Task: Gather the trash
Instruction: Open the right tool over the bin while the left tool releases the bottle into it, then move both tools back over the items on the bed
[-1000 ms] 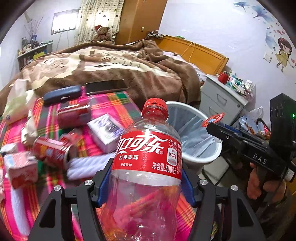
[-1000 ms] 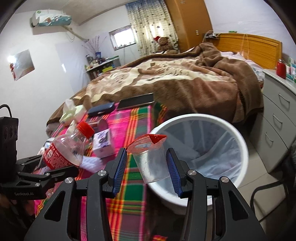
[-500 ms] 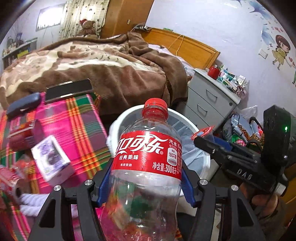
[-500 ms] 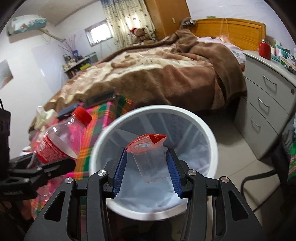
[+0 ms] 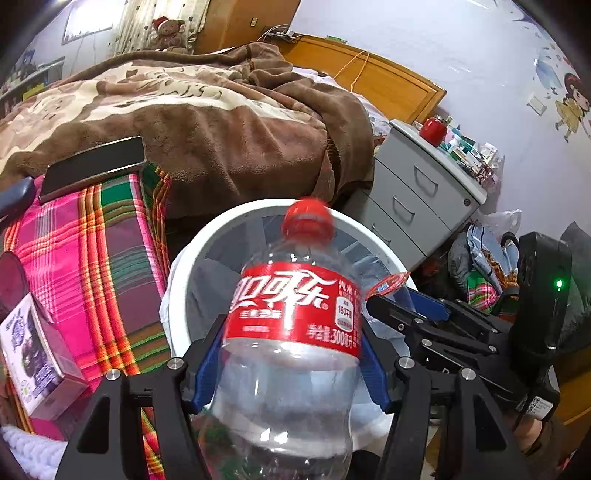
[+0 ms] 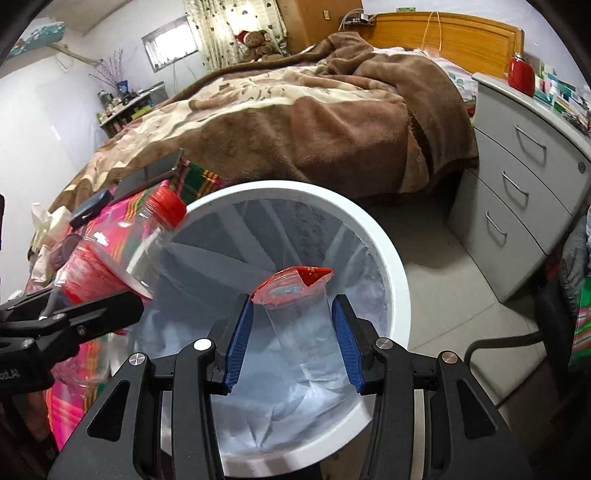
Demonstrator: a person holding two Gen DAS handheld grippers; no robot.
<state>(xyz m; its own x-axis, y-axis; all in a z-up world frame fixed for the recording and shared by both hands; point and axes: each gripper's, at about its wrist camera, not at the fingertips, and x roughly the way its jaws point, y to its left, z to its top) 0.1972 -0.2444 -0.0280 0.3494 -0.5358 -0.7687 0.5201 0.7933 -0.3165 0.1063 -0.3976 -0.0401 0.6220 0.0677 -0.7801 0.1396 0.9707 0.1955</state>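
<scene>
Two pieces of trash are in my grippers, both held over the white bin [image 6: 395, 295]. My left gripper [image 5: 291, 354] is clamped on a clear cola bottle [image 5: 291, 332] with a red label and red cap; the bottle stands roughly upright between the blue pads [image 5: 207, 369], its cap against the far rim of the bin in the left wrist view. My right gripper [image 6: 293, 336] is closed on a clear plastic cup [image 6: 303, 317] with a torn red foil lid, and the cup hangs right above the bin's open mouth. The bin is lined with a pale bag [image 6: 295, 398] and sits on a light tiled floor [image 6: 443, 288].

Just beside the bin on my left is a low surface under a pink, green and orange plaid cloth [image 5: 92, 251]. On it I see a small purple and white box [image 5: 37, 362], a dark flat tablet [image 5: 92, 166] at the far edge and part of a dark case [image 5: 14, 195].

Beyond the cloth is a bed with a rumpled brown blanket [image 6: 295, 110] and an orange wooden headboard [image 6: 461, 37]. A grey drawer unit [image 6: 524, 177] stands to the right of the bin, with a red jar [image 6: 521, 72] and small clutter on top. A teddy bear [image 6: 258, 40] sits by patterned curtains [image 6: 218, 33] at the far wall.
</scene>
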